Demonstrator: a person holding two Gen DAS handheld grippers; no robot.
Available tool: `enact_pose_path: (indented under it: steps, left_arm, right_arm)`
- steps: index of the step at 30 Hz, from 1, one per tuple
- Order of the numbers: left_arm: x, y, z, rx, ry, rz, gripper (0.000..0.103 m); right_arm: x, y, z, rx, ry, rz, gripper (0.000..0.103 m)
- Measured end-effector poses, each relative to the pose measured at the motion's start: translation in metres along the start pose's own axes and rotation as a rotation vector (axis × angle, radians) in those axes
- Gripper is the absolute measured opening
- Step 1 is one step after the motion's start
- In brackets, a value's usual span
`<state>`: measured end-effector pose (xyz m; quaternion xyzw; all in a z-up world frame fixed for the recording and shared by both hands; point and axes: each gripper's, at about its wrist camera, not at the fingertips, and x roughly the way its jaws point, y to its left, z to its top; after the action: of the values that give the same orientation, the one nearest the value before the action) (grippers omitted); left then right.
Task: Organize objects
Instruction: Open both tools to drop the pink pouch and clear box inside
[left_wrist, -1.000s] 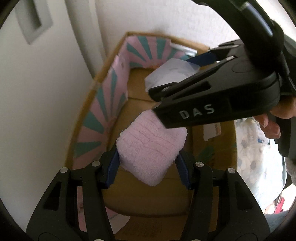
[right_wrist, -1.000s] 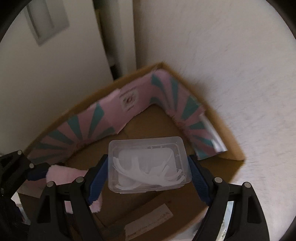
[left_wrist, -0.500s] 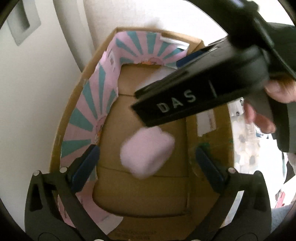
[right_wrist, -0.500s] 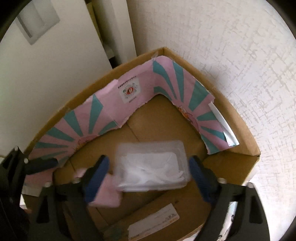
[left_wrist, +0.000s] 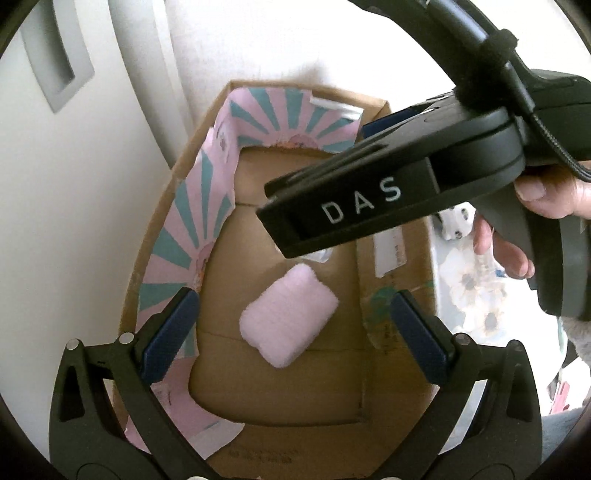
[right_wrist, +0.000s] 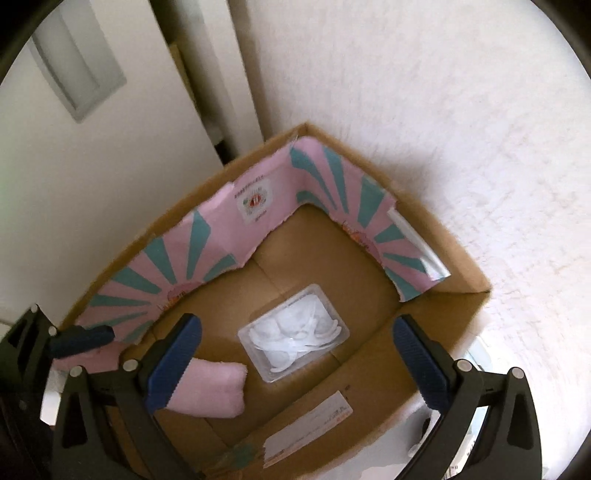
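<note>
Dropped since earlier — pink cloth (left_wrist: 288, 317), clear case (right_wrist: 293, 332) in box (right_wrist: 461, 317) | both claws (left_wrist: 295, 328) (right_wrist: 297, 354) wide, empty | "DAS" — right claw

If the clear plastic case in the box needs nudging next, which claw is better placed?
Right. The right claw hangs open directly over the clear case in the cardboard box. The left claw is open over the pink towel instead.

Beyond the box you face a white textured plaster wall (right_wrist: 424, 110), a smooth white door with a recessed grey handle (right_wrist: 79, 83), and floral-printed white fabric (left_wrist: 476, 291).
</note>
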<state>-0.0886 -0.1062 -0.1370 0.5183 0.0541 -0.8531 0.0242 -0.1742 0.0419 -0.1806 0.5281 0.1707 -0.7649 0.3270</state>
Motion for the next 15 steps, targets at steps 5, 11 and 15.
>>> enact_pose_path:
  steps: [5,11,15]
  left_arm:
    - [-0.024,0.011,0.002,0.006,-0.055,-0.012,0.103]
    - [-0.058,0.01,0.001,0.008,-0.118,-0.039,0.103]
    - [-0.087,-0.002,-0.007,0.032,-0.152,-0.036,0.103]
  right_arm:
    - [-0.033,0.016,0.001,0.009,-0.065,-0.031,0.103]
    - [-0.047,0.062,0.053,0.079,-0.158,-0.054,0.103]
    - [-0.11,0.067,0.06,0.129,-0.225,-0.101,0.103]
